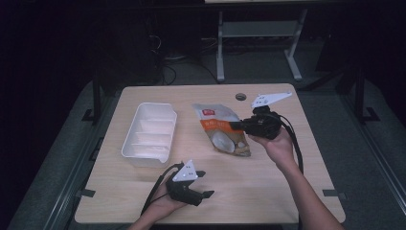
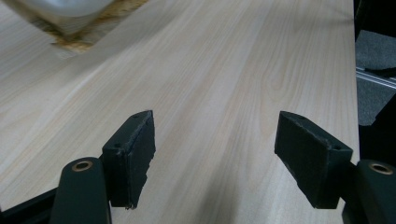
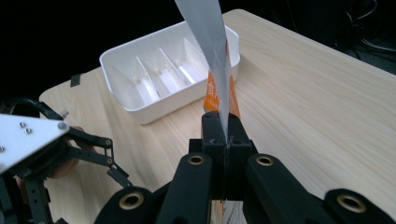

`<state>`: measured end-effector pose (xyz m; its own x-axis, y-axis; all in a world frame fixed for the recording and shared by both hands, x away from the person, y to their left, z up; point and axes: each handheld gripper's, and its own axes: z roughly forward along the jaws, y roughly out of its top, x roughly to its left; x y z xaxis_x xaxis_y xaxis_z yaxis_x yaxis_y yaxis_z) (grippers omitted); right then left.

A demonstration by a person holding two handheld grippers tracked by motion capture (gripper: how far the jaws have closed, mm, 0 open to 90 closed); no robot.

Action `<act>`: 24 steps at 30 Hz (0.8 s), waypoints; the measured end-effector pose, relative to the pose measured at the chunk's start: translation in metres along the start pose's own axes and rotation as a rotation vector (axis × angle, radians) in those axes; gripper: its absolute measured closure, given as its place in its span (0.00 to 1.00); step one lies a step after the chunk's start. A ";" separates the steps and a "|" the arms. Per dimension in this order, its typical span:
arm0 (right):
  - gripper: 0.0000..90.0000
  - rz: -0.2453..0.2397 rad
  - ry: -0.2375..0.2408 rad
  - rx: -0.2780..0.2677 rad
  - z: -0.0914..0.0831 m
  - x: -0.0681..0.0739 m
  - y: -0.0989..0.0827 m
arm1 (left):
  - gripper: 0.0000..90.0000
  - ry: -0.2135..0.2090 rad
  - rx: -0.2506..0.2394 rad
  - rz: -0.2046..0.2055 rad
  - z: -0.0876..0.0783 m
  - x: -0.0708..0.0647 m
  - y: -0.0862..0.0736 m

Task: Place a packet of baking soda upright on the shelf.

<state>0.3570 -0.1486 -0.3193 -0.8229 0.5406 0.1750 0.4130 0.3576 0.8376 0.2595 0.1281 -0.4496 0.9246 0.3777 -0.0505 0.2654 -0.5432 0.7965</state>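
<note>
Currently my right tongs (image 3: 226, 140) are clamped on the snack pouch (image 1: 221, 129) edge — its long axis runs diagonally across the table (image 1: 268, 191), right of the white tray (image 1: 148, 130). Left tongs (image 2: 215, 158) gape, holding nothing; pouch print is unreadable.

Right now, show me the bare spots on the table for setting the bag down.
Bare wood lies on the table near the front right corner, and along the front edge between tray and left gripper. It is crowded mid-table, where the right gripper pinches the bag beside the tray.
</note>
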 end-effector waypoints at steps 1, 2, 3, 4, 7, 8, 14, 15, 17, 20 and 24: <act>1.00 -0.003 0.003 -0.001 0.002 0.001 0.002 | 0.31 0.000 -0.001 -0.001 0.000 0.000 0.000; 1.00 -0.004 0.008 -0.002 0.003 0.002 0.004 | 0.31 0.000 -0.004 -0.002 0.000 -0.001 -0.001; 1.00 -0.006 0.012 -0.005 0.005 0.003 0.006 | 0.31 -0.002 -0.006 -0.003 -0.001 -0.001 -0.001; 1.00 -0.007 0.022 -0.007 0.007 0.004 0.009 | 0.31 -0.004 -0.007 -0.002 -0.001 -0.002 -0.001; 1.00 -0.015 0.032 -0.007 0.013 0.007 0.015 | 0.30 -0.007 -0.006 0.002 -0.002 -0.004 -0.002; 1.00 -0.015 0.032 -0.007 0.013 0.007 0.015 | 0.30 -0.007 -0.006 0.002 -0.002 -0.004 -0.002; 1.00 -0.039 0.058 -0.014 0.023 0.016 0.029 | 0.30 -0.014 -0.007 0.004 -0.002 -0.004 -0.003; 1.00 -0.039 0.058 -0.014 0.023 0.016 0.029 | 0.30 -0.014 -0.009 0.003 -0.002 -0.004 -0.003; 1.00 -0.050 0.072 -0.023 0.028 0.021 0.037 | 0.30 -0.013 -0.013 0.001 -0.003 -0.004 -0.003; 1.00 -0.060 0.088 -0.027 0.034 0.026 0.045 | 0.30 -0.015 -0.016 0.007 -0.004 -0.005 -0.004; 1.00 -0.076 0.103 -0.029 0.042 0.032 0.053 | 0.30 -0.015 -0.015 0.004 -0.004 -0.004 -0.004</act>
<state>0.3688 -0.0803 -0.2906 -0.8876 0.4314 0.1615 0.3379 0.3716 0.8647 0.2539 0.1322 -0.4505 0.9297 0.3639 -0.0559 0.2574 -0.5337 0.8056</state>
